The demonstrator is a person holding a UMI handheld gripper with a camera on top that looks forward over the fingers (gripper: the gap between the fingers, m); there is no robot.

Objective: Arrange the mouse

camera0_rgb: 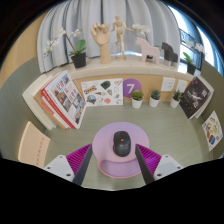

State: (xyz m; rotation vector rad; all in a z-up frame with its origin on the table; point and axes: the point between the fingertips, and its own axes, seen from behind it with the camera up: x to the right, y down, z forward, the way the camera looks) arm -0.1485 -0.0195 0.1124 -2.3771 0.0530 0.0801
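Note:
A dark grey mouse (121, 144) lies on a round pink mouse mat (103, 139) on the pale desk. My gripper (114, 163) is open, its two dark fingers with magenta pads (76, 158) spread to either side. The mouse sits between and just ahead of the fingertips, with a gap at each side. It rests on the mat on its own.
A low shelf stands beyond the mat with a book (63, 100), cards, a purple "7" card (137, 91) and small potted plants (155, 98). On top are a wooden hand (100, 42), a mannequin figure (120, 30) and an orchid pot (78, 58).

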